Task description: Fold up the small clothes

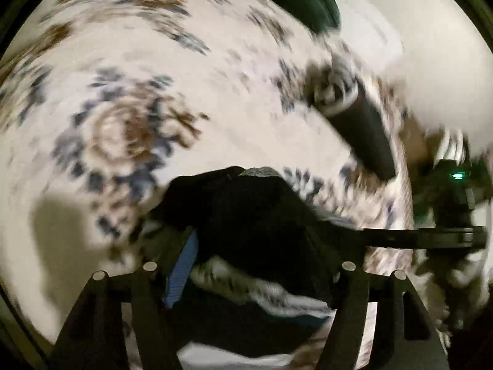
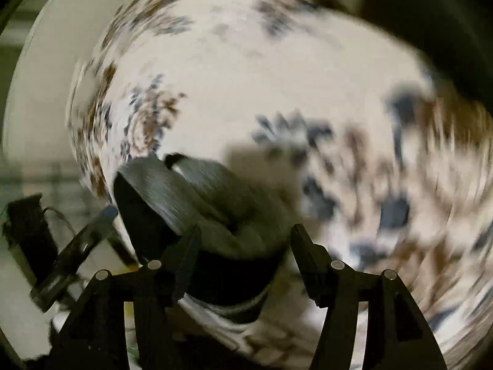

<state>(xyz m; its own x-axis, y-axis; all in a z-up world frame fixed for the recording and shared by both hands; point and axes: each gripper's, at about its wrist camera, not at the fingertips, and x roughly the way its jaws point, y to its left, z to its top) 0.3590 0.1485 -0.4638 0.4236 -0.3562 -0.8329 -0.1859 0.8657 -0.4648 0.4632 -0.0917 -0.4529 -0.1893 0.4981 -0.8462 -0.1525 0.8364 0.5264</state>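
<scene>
Left wrist view, listed from largest item to smallest.

1. Patterned cloth (image 1: 215,71): pale cover with blue and brown flower motifs, spread across the whole work surface. Heavily smeared by blur in both views.

2. Dark garment (image 1: 246,212): black or dark grey small piece of clothing, bunched in a heap on the cloth, directly ahead of the left gripper (image 1: 255,246) and lying partly between its fingers. A grey knitted edge shows at its top. In the right wrist view the same dark garment (image 2: 197,203) shows 2 rounded grey folds or openings and lies ahead and slightly left of the right gripper (image 2: 243,240). Its long axis cannot be told, since it is crumpled and blurred.

3. Rolled item (image 1: 354,123): dark roll with a pale striped end, lying on the cloth to the upper right, well apart from the garment. Probably rolled socks; too blurred to be sure.

4. Grippers: both stand with jaws apart. Cloth sits in the gap of each, but the pads do not appear to press on it.

Judgement: the garment lies between the 2 grippers, about equally near to each, so either hand could take an edge. Finding a clean edge or corner in the heap is what the next grasp depends on.
</scene>
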